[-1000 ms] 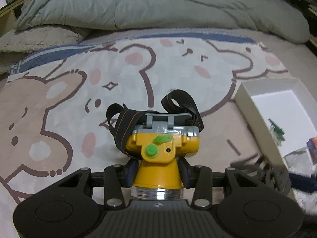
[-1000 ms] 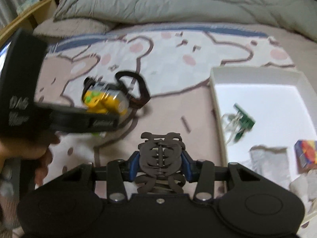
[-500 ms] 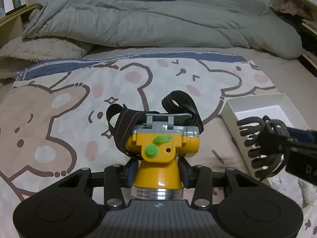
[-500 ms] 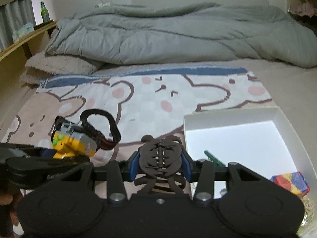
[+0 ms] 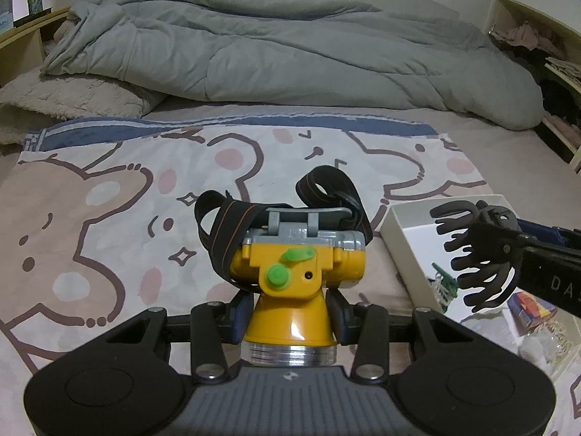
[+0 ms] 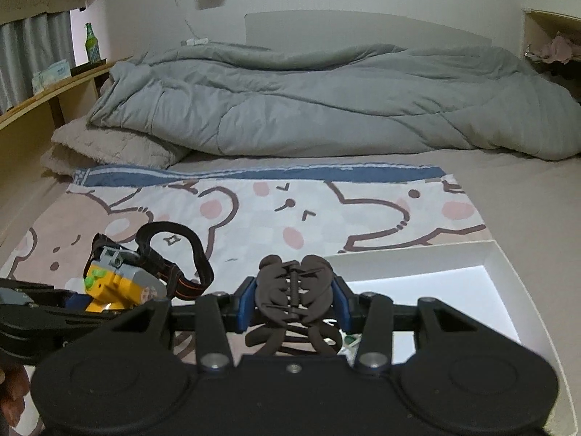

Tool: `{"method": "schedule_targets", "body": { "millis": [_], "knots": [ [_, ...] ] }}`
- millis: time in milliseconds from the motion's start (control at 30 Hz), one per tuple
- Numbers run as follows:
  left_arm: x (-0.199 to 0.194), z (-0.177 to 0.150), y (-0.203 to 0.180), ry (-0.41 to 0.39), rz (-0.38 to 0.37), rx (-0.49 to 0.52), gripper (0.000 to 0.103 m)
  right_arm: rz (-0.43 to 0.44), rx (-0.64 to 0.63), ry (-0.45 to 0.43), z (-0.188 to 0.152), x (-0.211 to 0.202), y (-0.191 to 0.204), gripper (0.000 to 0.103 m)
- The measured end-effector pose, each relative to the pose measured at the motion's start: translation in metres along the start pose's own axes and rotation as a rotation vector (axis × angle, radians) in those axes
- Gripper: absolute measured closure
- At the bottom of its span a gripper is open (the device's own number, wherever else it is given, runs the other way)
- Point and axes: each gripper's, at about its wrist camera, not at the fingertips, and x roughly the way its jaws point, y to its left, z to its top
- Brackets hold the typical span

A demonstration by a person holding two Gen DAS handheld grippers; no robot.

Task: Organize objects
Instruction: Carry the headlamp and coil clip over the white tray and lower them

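Note:
My left gripper (image 5: 288,309) is shut on a yellow headlamp (image 5: 294,276) with green buttons and a black strap, held above the bear-print blanket (image 5: 109,196). My right gripper (image 6: 294,301) is shut on a dark brown hair claw clip (image 6: 292,290), held above the near left corner of a white box (image 6: 490,254). The clip (image 5: 472,250) and the box (image 5: 399,225) also show at the right of the left wrist view. The headlamp (image 6: 120,283) shows at the left of the right wrist view.
The white box holds a small green item (image 5: 445,283), a colourful cube (image 5: 532,309) and crumpled clear wrap (image 5: 544,341). A grey duvet (image 5: 290,61) and a beige pillow (image 5: 65,98) lie at the back. A wooden shelf (image 6: 47,98) with a green bottle (image 6: 92,43) stands at the left.
Both grippers have risen and tilted up, so more of the duvet and wall shows. The right gripper with the clip has moved in over the box's left side.

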Motion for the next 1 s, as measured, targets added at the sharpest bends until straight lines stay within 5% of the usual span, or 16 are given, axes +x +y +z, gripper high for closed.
{"method": "schedule_targets", "body": {
  "millis": [1000],
  "knots": [
    [0.026,0.032,-0.110,-0.082,-0.139,0.045,0.058,-0.149,0.054,-0.069,0.002,0.003,-0.127,0.058]
  ]
}}
